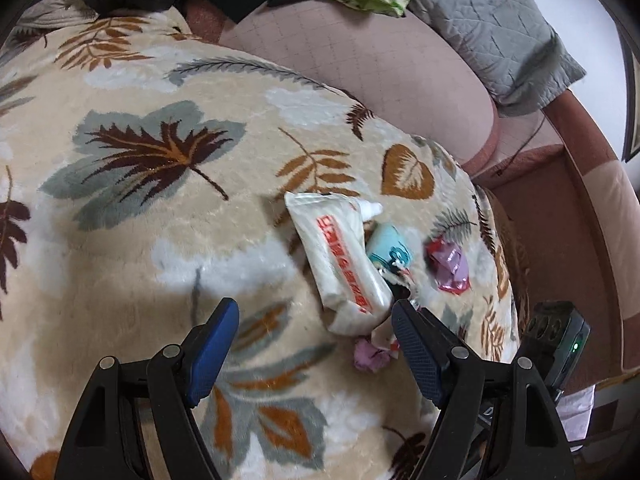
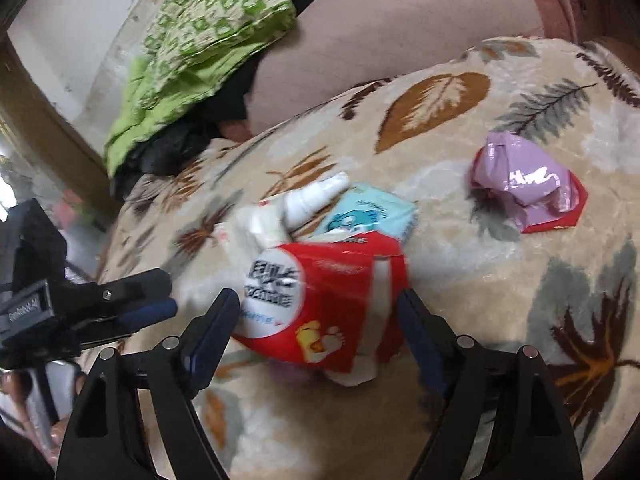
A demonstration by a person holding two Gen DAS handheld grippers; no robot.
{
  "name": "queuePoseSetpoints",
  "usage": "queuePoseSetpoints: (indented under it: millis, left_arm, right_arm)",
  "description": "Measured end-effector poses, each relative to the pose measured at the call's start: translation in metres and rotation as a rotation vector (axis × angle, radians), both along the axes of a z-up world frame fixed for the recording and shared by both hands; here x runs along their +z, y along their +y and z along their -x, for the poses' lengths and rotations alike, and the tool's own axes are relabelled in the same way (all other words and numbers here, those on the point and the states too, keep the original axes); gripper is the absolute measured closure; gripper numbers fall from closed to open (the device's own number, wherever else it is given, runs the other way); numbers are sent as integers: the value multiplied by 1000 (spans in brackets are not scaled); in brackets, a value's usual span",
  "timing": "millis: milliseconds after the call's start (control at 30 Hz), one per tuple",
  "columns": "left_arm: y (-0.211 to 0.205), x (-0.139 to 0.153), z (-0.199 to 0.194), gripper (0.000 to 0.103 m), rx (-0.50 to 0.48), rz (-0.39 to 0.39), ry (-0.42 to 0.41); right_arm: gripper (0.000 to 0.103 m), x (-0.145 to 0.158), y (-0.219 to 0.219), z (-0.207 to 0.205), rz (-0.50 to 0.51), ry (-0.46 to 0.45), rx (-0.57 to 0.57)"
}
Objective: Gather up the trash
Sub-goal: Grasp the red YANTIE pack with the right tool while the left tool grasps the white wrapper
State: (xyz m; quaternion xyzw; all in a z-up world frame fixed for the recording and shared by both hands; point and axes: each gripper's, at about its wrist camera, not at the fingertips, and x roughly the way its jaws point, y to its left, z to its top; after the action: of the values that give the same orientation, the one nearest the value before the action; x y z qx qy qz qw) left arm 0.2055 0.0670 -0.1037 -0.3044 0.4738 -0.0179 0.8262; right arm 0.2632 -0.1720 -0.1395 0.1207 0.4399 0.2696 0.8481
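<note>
A pile of trash lies on a leaf-patterned blanket (image 1: 140,240). In the left wrist view a white wrapper with red print (image 1: 344,264) lies ahead of my open left gripper (image 1: 316,312), beside a light blue tissue pack (image 1: 388,246), a crumpled pink and red wrapper (image 1: 446,266) and a pink scrap (image 1: 370,354). In the right wrist view a red and white packet (image 2: 320,296) sits between the fingers of my open right gripper (image 2: 320,304). Behind it are a white bottle (image 2: 316,196), the blue tissue pack (image 2: 372,212) and the pink wrapper (image 2: 524,188). The left gripper (image 2: 152,312) shows at left.
A green patterned cloth (image 2: 200,48) and black fabric (image 2: 168,148) lie at the back of the bed. A grey quilted pillow (image 1: 492,28) rests on the pink sheet (image 1: 380,72). The bed's brown edge (image 1: 560,208) runs along the right.
</note>
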Motion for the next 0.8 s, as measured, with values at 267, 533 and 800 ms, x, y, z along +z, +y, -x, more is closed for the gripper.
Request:
queuePoseSetpoints:
  millis: [267, 533, 800]
  left_arm:
    - [-10, -4, -31, 21, 28, 38, 13]
    - [-31, -21, -62, 42, 61, -2, 121]
    - [-28, -31, -65, 60, 50, 23, 165]
  right_arm:
    - [75, -4, -30, -6, -88, 33, 0]
    - [33, 2, -22, 1, -140, 42, 43]
    - [25, 3, 6, -1, 9, 12, 16]
